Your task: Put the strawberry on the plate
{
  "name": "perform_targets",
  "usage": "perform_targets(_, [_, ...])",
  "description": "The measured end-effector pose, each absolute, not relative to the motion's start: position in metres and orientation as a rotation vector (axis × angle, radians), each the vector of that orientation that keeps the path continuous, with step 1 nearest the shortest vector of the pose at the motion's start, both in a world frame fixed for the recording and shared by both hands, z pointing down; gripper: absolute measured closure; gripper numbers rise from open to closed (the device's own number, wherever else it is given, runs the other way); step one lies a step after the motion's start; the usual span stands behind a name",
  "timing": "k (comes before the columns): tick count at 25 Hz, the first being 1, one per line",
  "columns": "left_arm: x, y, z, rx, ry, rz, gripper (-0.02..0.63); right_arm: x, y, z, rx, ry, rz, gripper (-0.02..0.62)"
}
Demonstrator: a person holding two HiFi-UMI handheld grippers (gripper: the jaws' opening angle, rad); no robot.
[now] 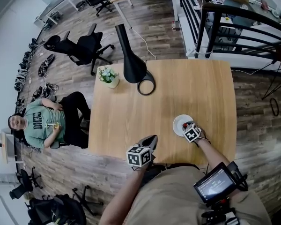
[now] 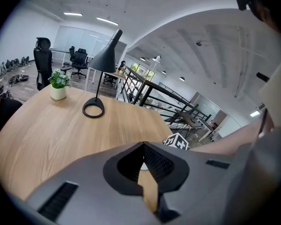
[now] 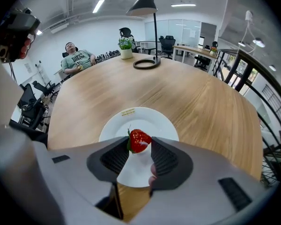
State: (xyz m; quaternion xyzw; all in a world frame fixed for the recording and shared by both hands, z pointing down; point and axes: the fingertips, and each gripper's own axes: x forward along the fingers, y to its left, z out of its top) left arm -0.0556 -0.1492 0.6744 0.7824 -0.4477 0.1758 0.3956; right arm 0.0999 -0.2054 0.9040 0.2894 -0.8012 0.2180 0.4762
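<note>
The strawberry [image 3: 139, 140] is small, glossy and red, its green cap to the left. It is pinched between the tips of the right tongs [image 3: 140, 142], over the plate [image 3: 131, 121]. The plate is round and white, with a small yellow label at its far rim, and lies flat on the bench [image 3: 201, 102].

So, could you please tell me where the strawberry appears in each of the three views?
Head view: the strawberry is a red speck at lower right, over the white plate.
Left gripper view: not in it.
Right gripper view: centre, between the right gripper jaws, above the plate.
Shared landmark: the black desk lamp.
</note>
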Motion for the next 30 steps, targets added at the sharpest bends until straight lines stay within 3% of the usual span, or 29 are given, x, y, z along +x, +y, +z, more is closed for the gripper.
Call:
perform_targets(16, [-0.062,-0.144,0.669,1.972,-1.169,0.415,0.603,0.095,-0.212,0.890,0.800,-2.045,0.605,0.446])
perform_targets(18, [-0.061,-0.144,0.665,1.981,-1.168,0.391,0.603,0.095,-0.215,0.877,0.828,-2.088,0.611,0.410])
perform_targets(23, [-0.058,-0.145,0.650,2.008,-1.167,0.312,0.603,0.100,-0.222,0.829,0.946,-2.194,0.573,0.407])
perform_targets(30, [-0.049,-0.164,0.588,2.063,-1.120,0.069,0.601,0.127,-0.245,0.692,1.289,-2.405,0.399,0.407])
